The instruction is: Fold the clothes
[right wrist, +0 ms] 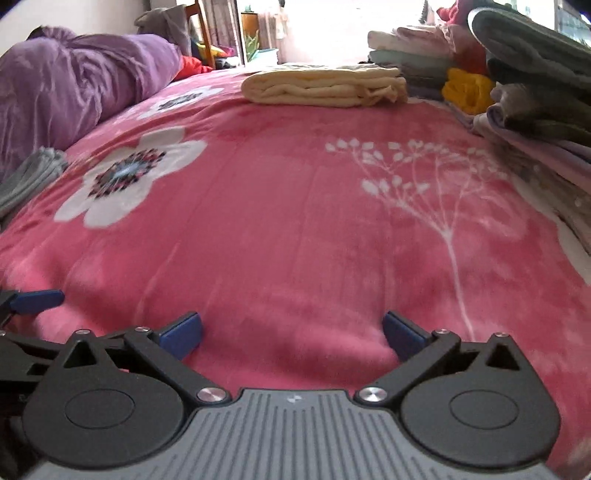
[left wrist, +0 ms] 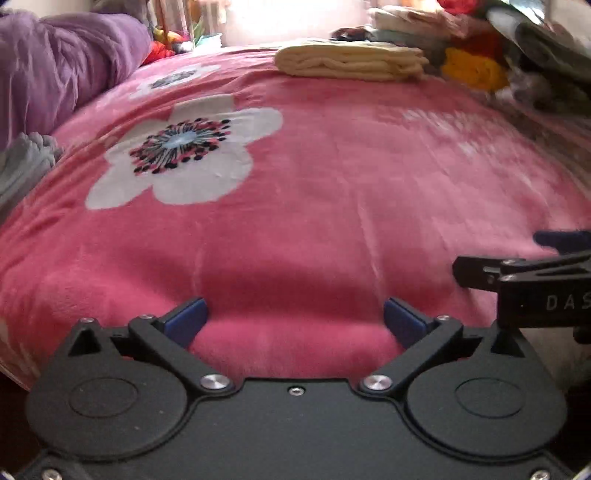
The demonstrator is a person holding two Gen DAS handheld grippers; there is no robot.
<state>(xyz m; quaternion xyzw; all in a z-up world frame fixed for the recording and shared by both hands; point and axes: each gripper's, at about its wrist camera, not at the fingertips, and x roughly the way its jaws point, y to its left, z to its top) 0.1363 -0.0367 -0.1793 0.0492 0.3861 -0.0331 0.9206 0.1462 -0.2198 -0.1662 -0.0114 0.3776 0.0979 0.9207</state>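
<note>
Right, both empty: left gripper (left wrist: 294,319) and right gripper (right wrist: 291,330) w/ fingers spread wide over the pink blanket (right wrist: 280,221). Next garment prob. from the unfolded heap (right wrist: 535,110) (cream one (right wrist: 325,88) looks folded); pinch one edge only.

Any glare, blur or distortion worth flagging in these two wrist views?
Left wrist: window blown out white; right side of the pink blanket motion-smeared; fisheye bulges the bed. Right wrist: same blown-out window, sharper overall, twig print legible, slight softness near the jaws.

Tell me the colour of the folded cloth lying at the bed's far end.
Pale yellow folded cloth, clearest in the right wrist view.
</note>
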